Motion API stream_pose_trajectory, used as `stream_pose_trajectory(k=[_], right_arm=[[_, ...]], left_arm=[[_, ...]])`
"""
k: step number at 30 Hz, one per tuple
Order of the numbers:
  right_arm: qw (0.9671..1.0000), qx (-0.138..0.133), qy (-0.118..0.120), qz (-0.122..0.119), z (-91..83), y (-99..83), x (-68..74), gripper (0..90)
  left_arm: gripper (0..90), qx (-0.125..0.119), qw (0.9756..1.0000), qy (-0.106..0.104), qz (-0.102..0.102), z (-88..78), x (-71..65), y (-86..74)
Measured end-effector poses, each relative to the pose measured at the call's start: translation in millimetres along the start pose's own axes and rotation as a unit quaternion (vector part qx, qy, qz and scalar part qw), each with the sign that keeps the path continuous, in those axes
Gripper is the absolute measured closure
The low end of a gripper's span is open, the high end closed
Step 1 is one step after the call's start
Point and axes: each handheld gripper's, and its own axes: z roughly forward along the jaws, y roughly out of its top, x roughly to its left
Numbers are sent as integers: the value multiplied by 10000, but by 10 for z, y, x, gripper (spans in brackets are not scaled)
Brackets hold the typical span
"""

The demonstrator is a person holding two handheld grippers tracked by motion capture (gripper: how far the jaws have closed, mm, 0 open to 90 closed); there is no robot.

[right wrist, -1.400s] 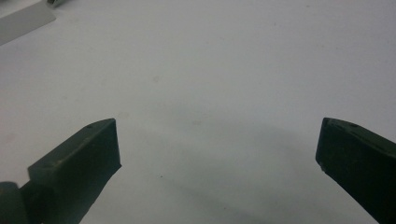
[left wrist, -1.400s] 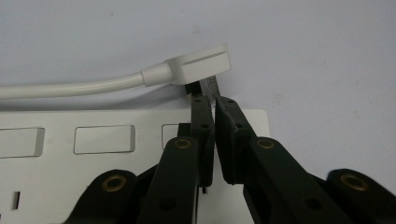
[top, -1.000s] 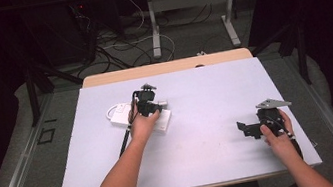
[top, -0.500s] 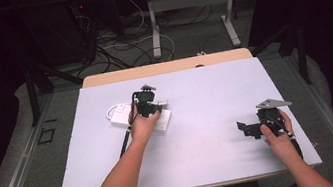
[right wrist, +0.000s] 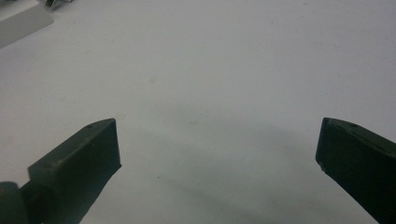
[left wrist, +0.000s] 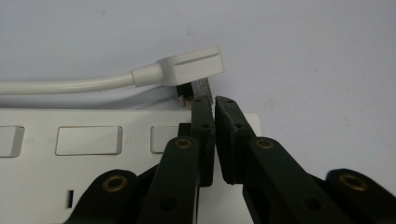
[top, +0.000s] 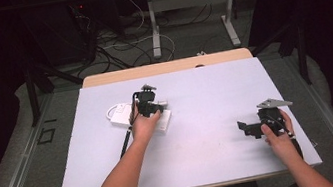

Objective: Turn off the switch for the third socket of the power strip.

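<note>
A white power strip lies left of the middle of the table, and its switches and end show in the left gripper view. My left gripper hovers low over the strip's end with its jaws pressed together and nothing visible between them. Just past the tips lies a flat white plug on a white cord; its metal prongs sit close to the jaw tips. My right gripper is open over the bare table at the right.
The white tabletop has open space in the middle and front. A looped white cord lies left of the strip. A black cable trails from the left gripper. A corner of the strip shows far off.
</note>
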Motion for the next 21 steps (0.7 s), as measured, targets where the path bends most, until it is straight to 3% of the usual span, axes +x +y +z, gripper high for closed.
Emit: stream_pose_trajectory(k=[5,13,21], right_arm=[[10000,9,-22,7,-1,-9,-13,0],[10000,4,-7,-3,-1,-2,-5,0],[10000,1,-10,-8,8,14,11,0]], left_arm=[[785,-65,10000,-62,-37,7,-9,-4],[706,-41,9999,-49,114,-28,-3,-2],[628,-185,9995,-38,236,-102,-28,1]])
